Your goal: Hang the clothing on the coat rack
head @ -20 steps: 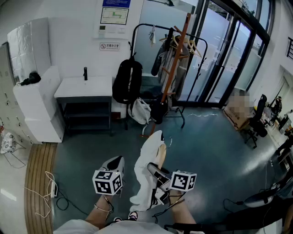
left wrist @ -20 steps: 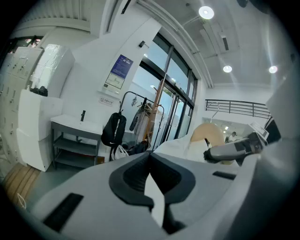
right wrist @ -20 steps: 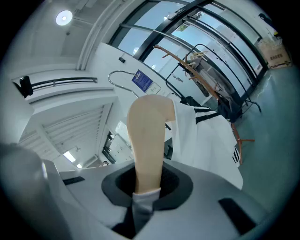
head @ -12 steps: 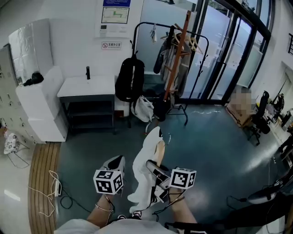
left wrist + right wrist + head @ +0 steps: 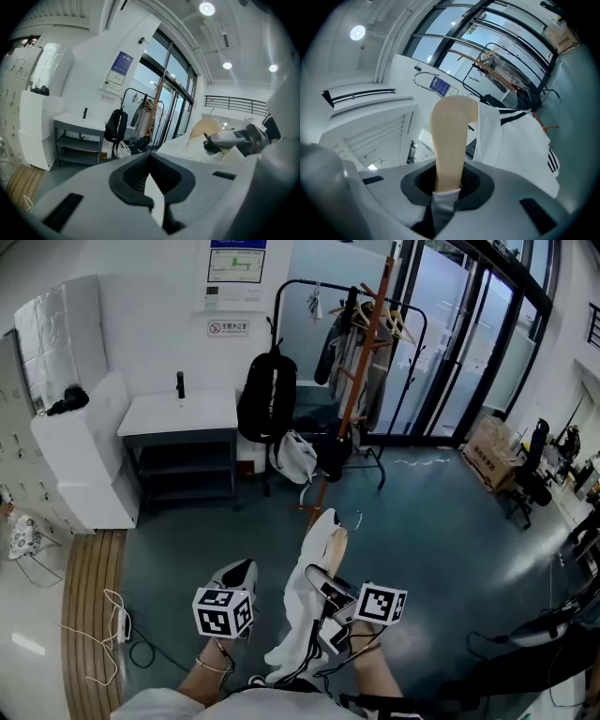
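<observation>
In the head view, the white garment (image 5: 305, 615) on its wooden hanger (image 5: 330, 542) is being shown a little further right and nearer the foot of the coat rack (image 5: 364, 362) than a moment earlier, so the approach is being judged as under way, with the hanging itself not yet done and open floor left to cross. The hanger is being gripped by the right gripper (image 5: 323, 576), while the left gripper (image 5: 236, 570) is being held just beside it, apart from the cloth. The dark, smooth floor (image 5: 431, 531) is being seen bare between the person and the rack; a white table (image 5: 178, 413) and a black backpack (image 5: 267, 395) are being shown to the rack's left, and glass doors (image 5: 487, 343) to its right. In the left gripper view, the jaws of the left gripper (image 5: 150, 157) are being seen brought together at their tips with nothing between them, and the rack (image 5: 158, 112) is being seen well ahead. In the right gripper view, the jaws of the right gripper (image 5: 447, 185) are being pressed narrowly onto the flat wooden end of the hanger (image 5: 450, 136), the striped garment (image 5: 515, 145) is being draped beside it, and the rack (image 5: 487, 70) is being seen well beyond.
</observation>
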Tool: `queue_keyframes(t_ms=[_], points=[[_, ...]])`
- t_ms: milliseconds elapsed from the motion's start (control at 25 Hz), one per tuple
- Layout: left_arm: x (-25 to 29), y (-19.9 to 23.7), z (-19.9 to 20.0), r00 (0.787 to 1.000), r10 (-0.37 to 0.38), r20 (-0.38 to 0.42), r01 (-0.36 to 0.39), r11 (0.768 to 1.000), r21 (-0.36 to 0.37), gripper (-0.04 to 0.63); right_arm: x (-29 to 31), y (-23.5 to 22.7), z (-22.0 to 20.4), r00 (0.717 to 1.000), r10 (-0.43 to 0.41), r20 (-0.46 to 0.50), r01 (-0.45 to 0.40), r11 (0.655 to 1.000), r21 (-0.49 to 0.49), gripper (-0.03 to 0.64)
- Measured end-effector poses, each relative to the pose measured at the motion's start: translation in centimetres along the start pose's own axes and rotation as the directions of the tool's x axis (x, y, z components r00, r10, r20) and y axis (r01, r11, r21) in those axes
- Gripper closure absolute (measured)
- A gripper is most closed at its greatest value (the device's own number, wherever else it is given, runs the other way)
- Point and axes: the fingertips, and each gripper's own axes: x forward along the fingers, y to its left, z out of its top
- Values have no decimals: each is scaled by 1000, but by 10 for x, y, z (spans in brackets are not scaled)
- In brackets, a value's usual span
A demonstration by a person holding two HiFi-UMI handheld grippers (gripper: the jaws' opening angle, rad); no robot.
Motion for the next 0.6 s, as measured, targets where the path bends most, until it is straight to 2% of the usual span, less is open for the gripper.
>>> queue_keyframes(t_ms=[400, 600], points=[[1, 29, 4, 1000, 18, -5, -18, 1000, 3, 587, 20, -9, 3, 999, -31, 14, 30, 999, 19, 545], [19, 38, 12, 1000, 26, 5, -27, 1000, 5, 588, 41, 4, 28, 996, 91, 11, -89, 990, -113, 545]])
